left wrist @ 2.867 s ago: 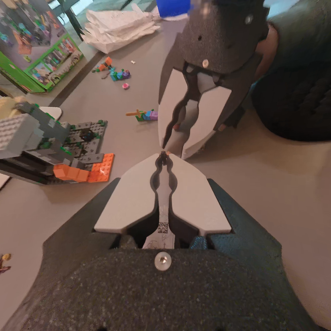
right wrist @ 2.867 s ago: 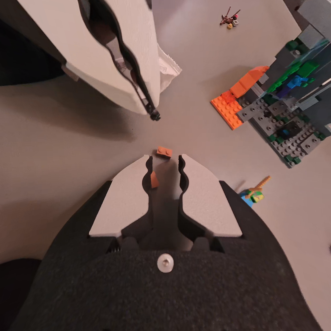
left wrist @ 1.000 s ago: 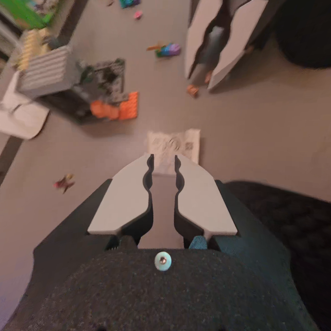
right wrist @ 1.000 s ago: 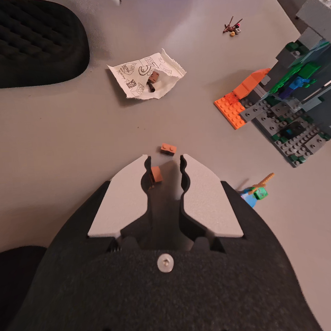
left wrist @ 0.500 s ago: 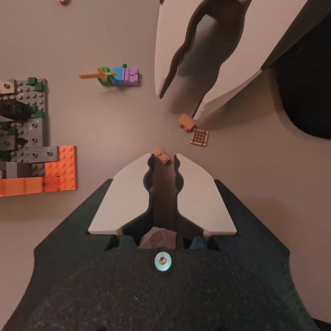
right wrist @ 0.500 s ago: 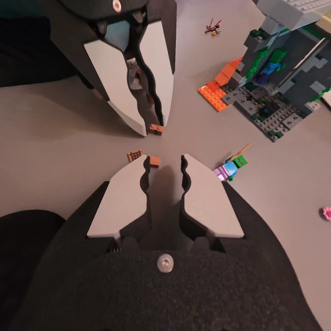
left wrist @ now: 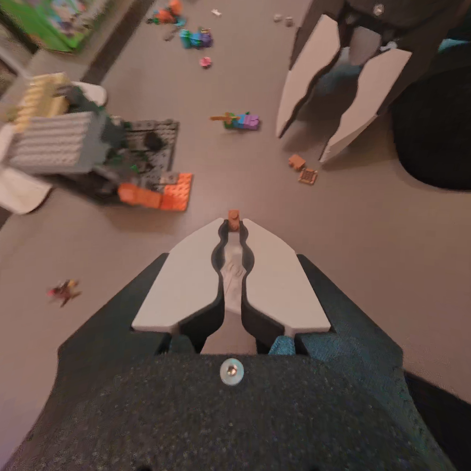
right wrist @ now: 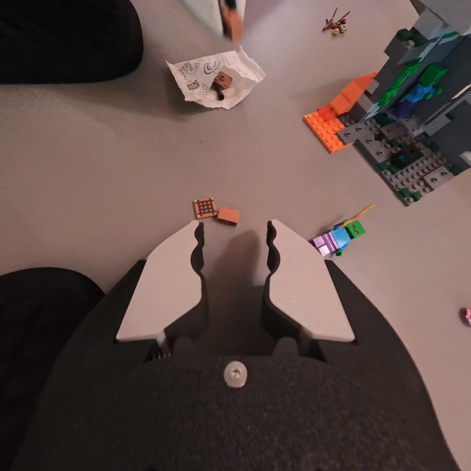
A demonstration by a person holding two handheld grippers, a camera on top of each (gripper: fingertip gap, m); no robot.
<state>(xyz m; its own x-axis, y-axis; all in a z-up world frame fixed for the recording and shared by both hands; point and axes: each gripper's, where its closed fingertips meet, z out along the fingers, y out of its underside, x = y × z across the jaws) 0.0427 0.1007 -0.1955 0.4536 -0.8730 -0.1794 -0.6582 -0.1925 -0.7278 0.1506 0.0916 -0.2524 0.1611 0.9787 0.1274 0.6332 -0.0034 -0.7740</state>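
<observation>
My left gripper (left wrist: pixel 234 223) is shut on a small brown brick (left wrist: pixel 234 220) and holds it above the grey floor. It is blurred at the top of the right wrist view, where the brick (right wrist: pixel 235 25) shows between its fingers. My right gripper (right wrist: pixel 234 224) is open and empty, low over the floor. A second brown brick (right wrist: pixel 228 215) and a printed square tile (right wrist: pixel 204 208) lie just beyond its left fingertip. In the left wrist view the right gripper (left wrist: pixel 301 147) hangs over that brick (left wrist: pixel 297 161) and tile (left wrist: pixel 308 175).
A torn white paper bag (right wrist: pixel 193 76) with a dark brown piece (right wrist: pixel 222 81) on it lies ahead. A grey brick build (right wrist: pixel 407 142) with an orange plate (right wrist: pixel 326 130) stands at the right. A toy figure (right wrist: pixel 339 237) lies near the right finger. Black cushions (right wrist: pixel 63 38) are at the left. Some 12 cm of space lies between my two pairs of fingers.
My left gripper has shut on the small brown brick that lay between its fingertips and lifted it off the floor. My right gripper has stayed open and drawn back a little.
</observation>
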